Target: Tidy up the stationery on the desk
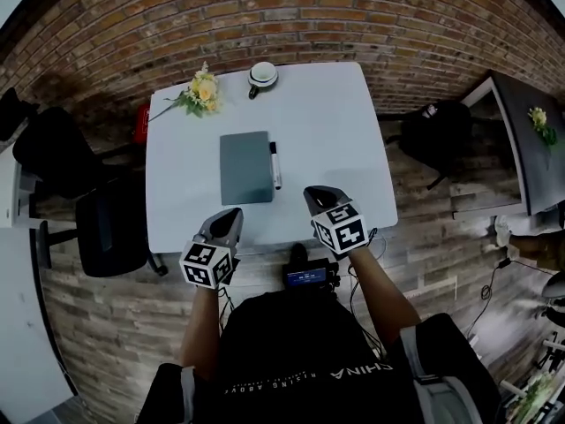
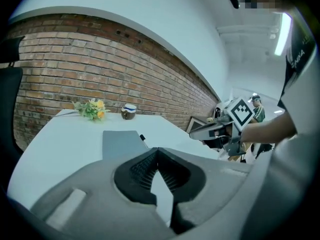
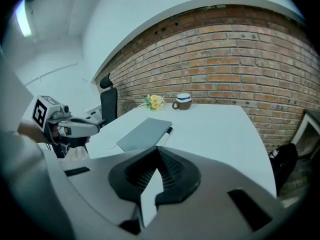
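- Lighting bright and even; the white table reads pale blue.
- Source overhead: a strip light in the left gripper view, a second strip light in the right gripper view.
- Shadows soft and faint.
- Heavy fisheye distortion: the brick wall bows, and the corners vignette to black.
- Gripper views are soft in the near foreground and towards the edges.

Bare tabletop right of the grey notebook and marker; flowers, cup along far edge.

notebook: grey, closed, flat mid-desk | marker: along its right edge
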The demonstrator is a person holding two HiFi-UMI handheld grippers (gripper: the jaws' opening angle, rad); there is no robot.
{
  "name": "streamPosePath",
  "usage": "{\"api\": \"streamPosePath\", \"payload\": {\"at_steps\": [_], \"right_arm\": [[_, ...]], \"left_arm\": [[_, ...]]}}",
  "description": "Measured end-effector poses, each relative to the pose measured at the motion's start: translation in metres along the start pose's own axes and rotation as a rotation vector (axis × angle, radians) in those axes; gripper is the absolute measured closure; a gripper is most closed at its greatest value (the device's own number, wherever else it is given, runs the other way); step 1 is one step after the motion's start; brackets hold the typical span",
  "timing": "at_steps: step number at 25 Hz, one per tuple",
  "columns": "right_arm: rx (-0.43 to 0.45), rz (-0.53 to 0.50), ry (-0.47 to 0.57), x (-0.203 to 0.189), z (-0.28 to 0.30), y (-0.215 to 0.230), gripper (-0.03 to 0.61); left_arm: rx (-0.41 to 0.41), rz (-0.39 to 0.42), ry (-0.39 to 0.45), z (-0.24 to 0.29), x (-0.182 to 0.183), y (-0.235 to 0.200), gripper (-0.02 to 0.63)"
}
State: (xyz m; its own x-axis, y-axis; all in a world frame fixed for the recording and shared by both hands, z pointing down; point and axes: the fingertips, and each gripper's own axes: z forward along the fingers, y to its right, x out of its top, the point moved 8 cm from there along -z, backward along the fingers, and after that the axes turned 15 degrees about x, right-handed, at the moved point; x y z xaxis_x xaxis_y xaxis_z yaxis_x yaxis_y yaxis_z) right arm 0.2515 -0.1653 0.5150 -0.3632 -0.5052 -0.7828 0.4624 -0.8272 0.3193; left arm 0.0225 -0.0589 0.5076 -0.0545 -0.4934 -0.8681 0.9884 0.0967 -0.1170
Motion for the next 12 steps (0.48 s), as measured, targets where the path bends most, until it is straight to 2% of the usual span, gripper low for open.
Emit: {"api": "streamPosePath", "payload": {"at_steps": [4,12], "right_arm": [[-0.036,-0.008,0.007,-0.014,-0.003,-0.034,0.569],[-0.077,-0.018,0.031,-0.038,-0.01,-0.115,0.569]], "left_arm": [[-0.031,0.016,0.014,-0.028,-0.014,0.0,0.603],[0.016,0.009,0.068,-0.106,-0.055,-0.014,0.601]]}}
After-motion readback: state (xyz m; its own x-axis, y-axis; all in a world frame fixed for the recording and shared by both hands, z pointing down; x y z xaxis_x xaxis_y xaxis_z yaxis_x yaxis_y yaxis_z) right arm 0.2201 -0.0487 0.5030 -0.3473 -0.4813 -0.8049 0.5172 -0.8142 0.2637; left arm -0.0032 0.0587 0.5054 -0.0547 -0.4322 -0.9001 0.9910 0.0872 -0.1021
